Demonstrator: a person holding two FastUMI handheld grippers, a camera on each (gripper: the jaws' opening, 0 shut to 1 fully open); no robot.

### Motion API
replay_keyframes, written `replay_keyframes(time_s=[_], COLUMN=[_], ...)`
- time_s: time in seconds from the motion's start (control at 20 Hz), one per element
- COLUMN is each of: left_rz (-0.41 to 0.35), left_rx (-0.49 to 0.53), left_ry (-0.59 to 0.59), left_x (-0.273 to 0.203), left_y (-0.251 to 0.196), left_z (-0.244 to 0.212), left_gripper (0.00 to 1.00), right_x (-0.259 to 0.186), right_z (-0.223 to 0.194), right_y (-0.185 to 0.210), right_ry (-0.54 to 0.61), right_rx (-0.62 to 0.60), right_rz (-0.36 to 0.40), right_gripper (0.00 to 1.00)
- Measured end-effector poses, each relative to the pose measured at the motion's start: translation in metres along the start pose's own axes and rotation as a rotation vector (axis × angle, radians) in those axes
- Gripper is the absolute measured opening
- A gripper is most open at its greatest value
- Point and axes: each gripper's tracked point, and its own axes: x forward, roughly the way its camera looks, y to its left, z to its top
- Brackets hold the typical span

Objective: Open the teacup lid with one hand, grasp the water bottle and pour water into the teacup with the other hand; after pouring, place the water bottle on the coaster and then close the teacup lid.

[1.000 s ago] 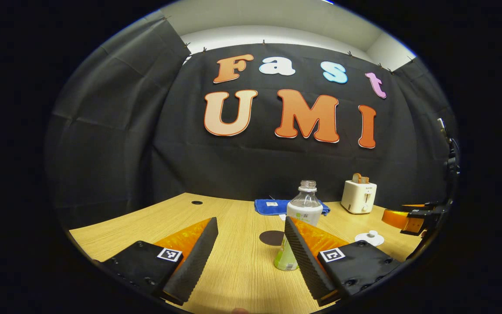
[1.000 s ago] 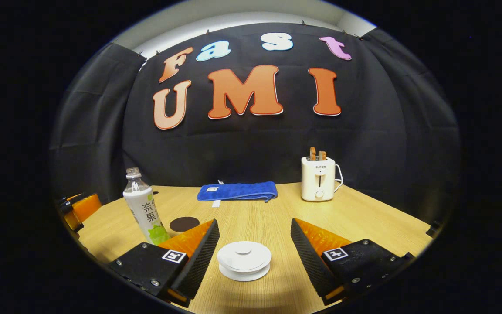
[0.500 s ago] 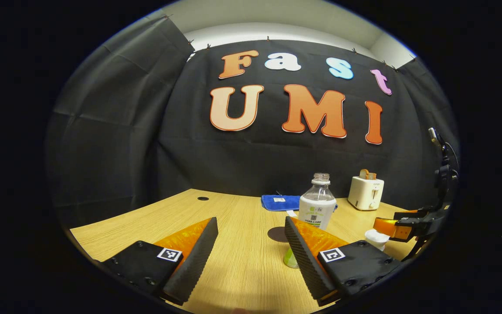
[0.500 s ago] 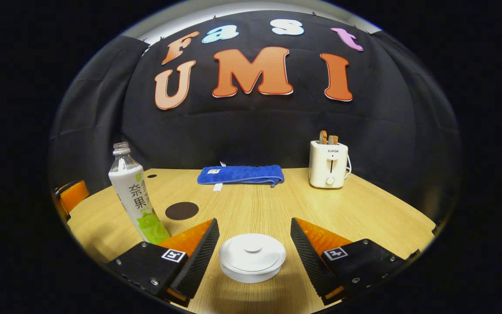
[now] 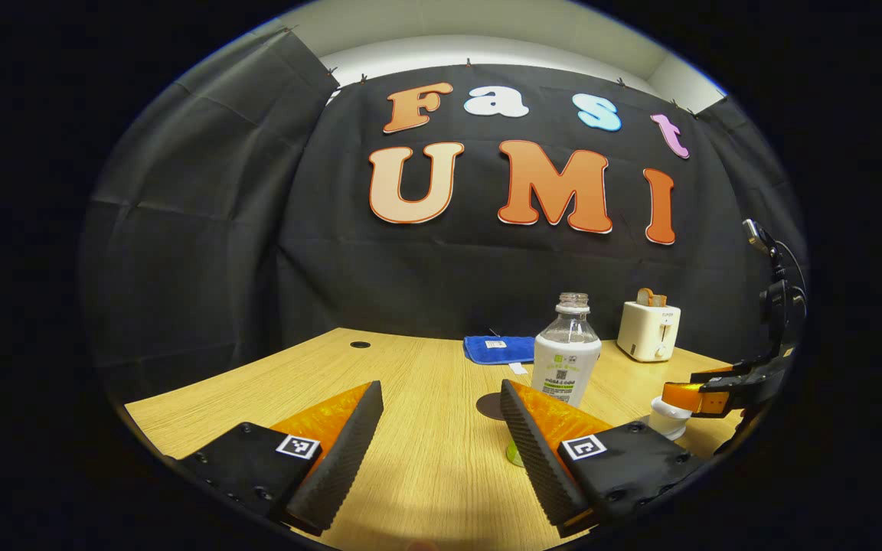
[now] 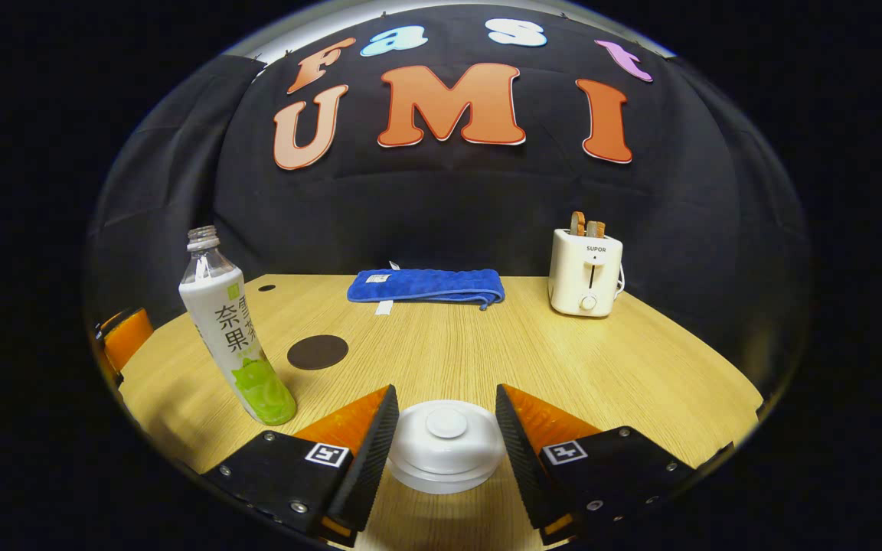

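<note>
A white lidded teacup (image 6: 445,451) sits on the wooden table between the fingers of my right gripper (image 6: 445,390), which press against the rim of its lid (image 6: 446,428) from both sides. The uncapped water bottle (image 6: 230,337), with a white and green label, stands upright to the left of the cup. A dark round coaster (image 6: 318,351) lies behind it. My left gripper (image 5: 441,384) hangs open over bare table, with the bottle (image 5: 567,356) just beyond its right finger and the coaster (image 5: 489,405) partly hidden. Farther right is the right gripper (image 5: 705,392) at the cup (image 5: 667,419).
A folded blue cloth (image 6: 426,285) lies at the back of the table. A cream toaster (image 6: 585,272) holding toast stands at the back right. A small round hole (image 5: 360,344) sits in the table top at the far left. The left gripper (image 6: 125,337) shows at the table's left edge.
My right gripper dropped lower and moved forward around the teacup, and its fingers closed in onto the lid. My left gripper drifted left and back a little, staying open.
</note>
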Motion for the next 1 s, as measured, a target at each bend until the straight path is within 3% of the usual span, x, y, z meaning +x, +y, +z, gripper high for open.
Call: replay_keyframes(time_s=[0.2,0.3,0.4,0.45,0.55,0.6,0.65,1.0], left_rz=[0.003,0.002,-0.001,0.000,0.000,-0.001,-0.002,-0.011], left_rx=[0.002,-0.003,-0.003,0.001,0.005,0.004,0.002,0.004], left_ry=[0.002,0.003,0.008,0.010,0.013,0.013,0.013,-0.002], left_x=[0.001,0.001,0.002,0.002,0.002,0.002,0.002,0.002], left_y=[0.001,0.001,0.000,0.000,-0.001,-0.001,-0.001,-0.004], left_z=[-0.002,-0.002,-0.005,-0.005,-0.007,-0.008,-0.007,-0.007], left_gripper=[0.99,0.99,0.99,0.99,0.99,0.99,0.99,0.99], right_x=[0.001,0.002,0.002,0.002,0.001,0.002,0.001,-0.003], right_z=[-0.004,-0.007,-0.008,-0.006,-0.006,-0.007,-0.007,0.008], right_y=[0.002,0.001,0.003,0.002,0.001,0.000,0.001,-0.009], right_ry=[0.033,0.049,0.054,0.051,0.050,0.055,0.057,0.025], right_rx=[0.000,-0.019,-0.007,-0.007,-0.011,-0.005,-0.002,0.075], right_rz=[0.007,0.004,0.012,0.014,0.011,0.015,0.021,0.036], right_gripper=[0.63,0.60,0.46,0.47,0.40,0.30,0.27,0.22])
